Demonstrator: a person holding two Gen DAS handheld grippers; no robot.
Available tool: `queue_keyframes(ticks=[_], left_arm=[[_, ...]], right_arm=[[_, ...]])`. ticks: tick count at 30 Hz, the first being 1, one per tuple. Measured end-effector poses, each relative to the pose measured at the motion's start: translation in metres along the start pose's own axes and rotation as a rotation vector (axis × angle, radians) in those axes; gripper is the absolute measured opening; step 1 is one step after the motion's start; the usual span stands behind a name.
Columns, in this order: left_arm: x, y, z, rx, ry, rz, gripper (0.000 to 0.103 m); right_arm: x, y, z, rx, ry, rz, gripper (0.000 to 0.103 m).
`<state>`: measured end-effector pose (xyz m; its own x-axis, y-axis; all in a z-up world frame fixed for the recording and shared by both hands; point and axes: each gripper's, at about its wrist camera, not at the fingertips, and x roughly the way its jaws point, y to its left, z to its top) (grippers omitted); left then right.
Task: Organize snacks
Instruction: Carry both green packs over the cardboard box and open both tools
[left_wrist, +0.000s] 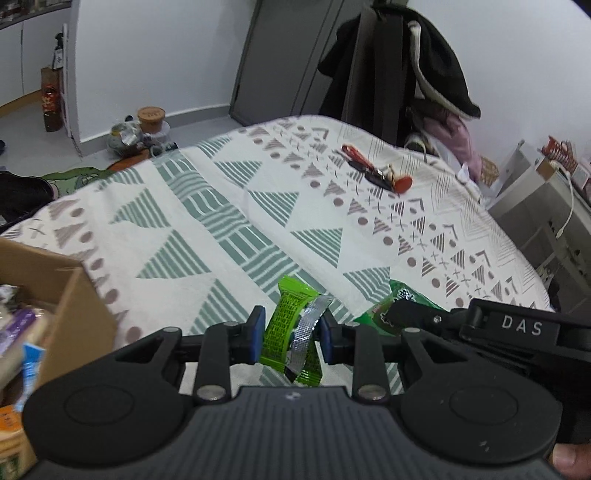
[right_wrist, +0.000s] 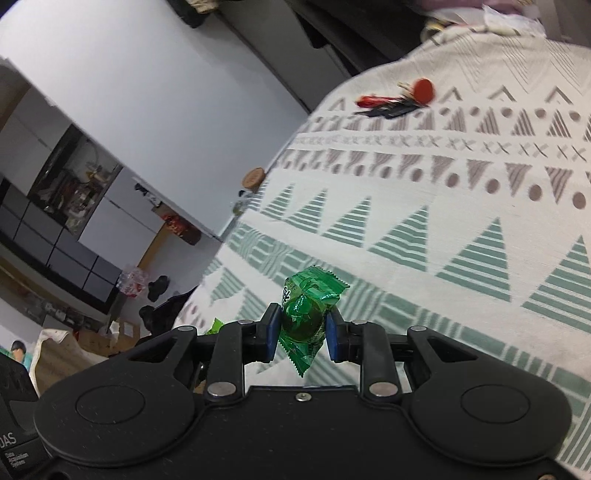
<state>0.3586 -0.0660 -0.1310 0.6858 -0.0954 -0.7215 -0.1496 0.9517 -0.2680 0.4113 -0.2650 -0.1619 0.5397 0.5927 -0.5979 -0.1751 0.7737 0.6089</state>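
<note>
**Both claws pinching green snacks above the bed**

Your left claw (left_wrist: 291, 334) points down at a slant over the patterned bedspread (left_wrist: 229, 206), and its blue pads (left_wrist: 258, 336) are pressed in on a lime-green snack packet (left_wrist: 286, 325) with a silver strip across it. The packet stands nearly upright between the pads, clear of the cloth. A cardboard box (left_wrist: 74, 306) full of other packets sits just to the left of that claw, on the bedspread's edge. Your thumb (left_wrist: 570, 461) shows at the lower right corner.

Your right claw (right_wrist: 303, 326) also tilts downward, rolled so the room looks slanted. Its pads (right_wrist: 273, 328) are nearly together, squeezing a dark green wrapped candy (right_wrist: 304, 314) at its round middle; the crimped ends stick out above and below. Farther up the bedspread lies a small pile of red and black items (right_wrist: 397, 99), well apart from both claws.
</note>
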Motion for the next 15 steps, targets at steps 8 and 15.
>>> queue_keyframes(ticks=[8, 15], left_arm=[[-0.050, 0.021, -0.002, -0.039, -0.049, 0.005, 0.029], [-0.086, 0.047, -0.004, -0.070, -0.089, 0.027, 0.029]], right_arm=[[-0.012, 0.037, -0.012, -0.078, -0.014, 0.013, 0.025], [-0.022, 0.068, -0.027, -0.132, -0.025, 0.017, 0.025]])
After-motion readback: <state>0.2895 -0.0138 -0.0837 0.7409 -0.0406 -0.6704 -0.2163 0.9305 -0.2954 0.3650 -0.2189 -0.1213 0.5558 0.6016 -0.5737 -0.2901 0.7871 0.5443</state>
